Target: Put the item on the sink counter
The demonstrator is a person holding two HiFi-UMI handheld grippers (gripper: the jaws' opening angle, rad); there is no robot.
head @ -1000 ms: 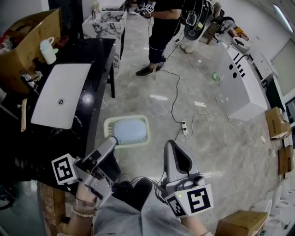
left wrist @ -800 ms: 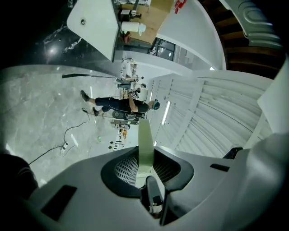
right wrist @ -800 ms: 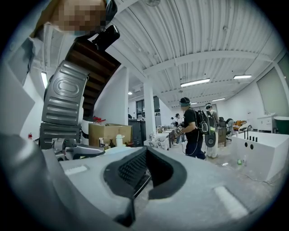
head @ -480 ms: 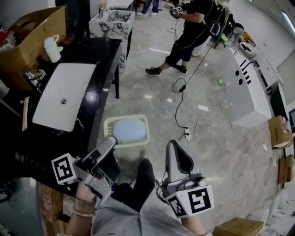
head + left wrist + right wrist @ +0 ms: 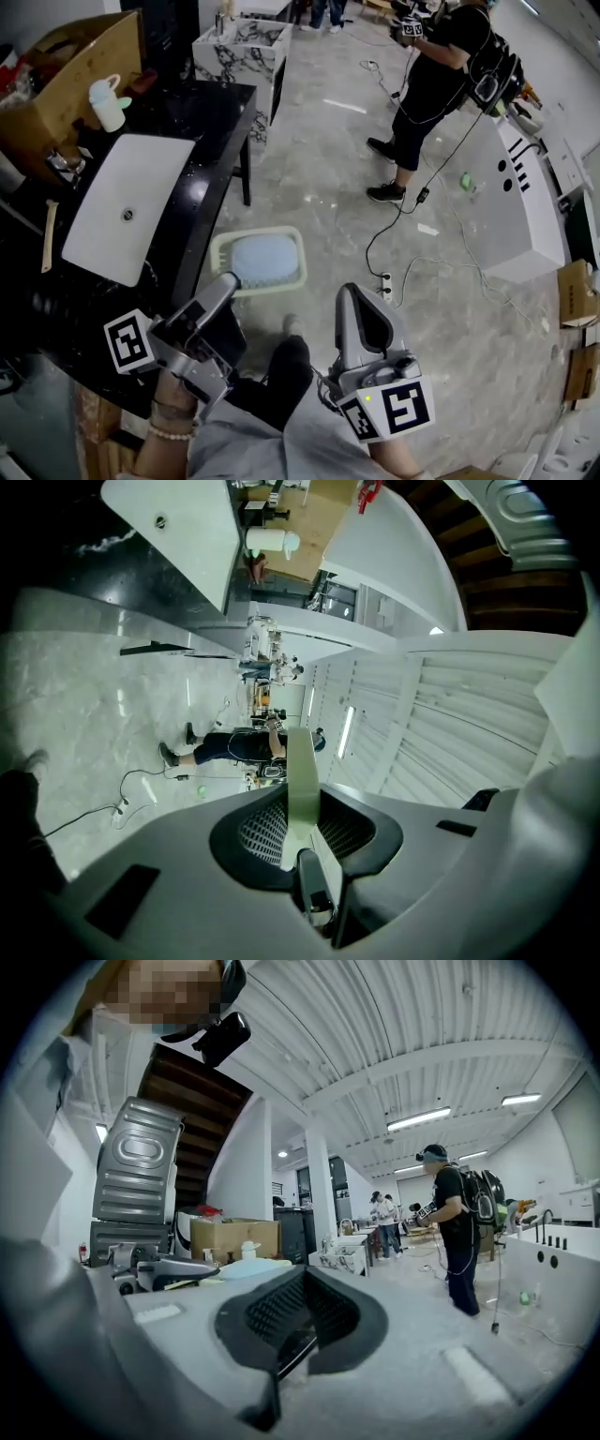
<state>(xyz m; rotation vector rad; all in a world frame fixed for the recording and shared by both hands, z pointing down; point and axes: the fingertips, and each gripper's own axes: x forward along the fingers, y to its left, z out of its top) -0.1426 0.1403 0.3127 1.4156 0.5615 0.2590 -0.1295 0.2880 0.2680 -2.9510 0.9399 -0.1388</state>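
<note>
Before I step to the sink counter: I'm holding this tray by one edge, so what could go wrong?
The left claw pinches the green tray by its near rim only; it may tilt or slip out.
The white basin fills much of the black counter, so the tray could tip into it.
A power strip lies on the floor close by: mind your feet.

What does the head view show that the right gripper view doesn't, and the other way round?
Only the head view: the white basin from above and the power strip on the floor. Only the right gripper view: the ceiling lights. Both: the person in black, the cardboard box and the closed, empty right hand-held gripper.
</note>
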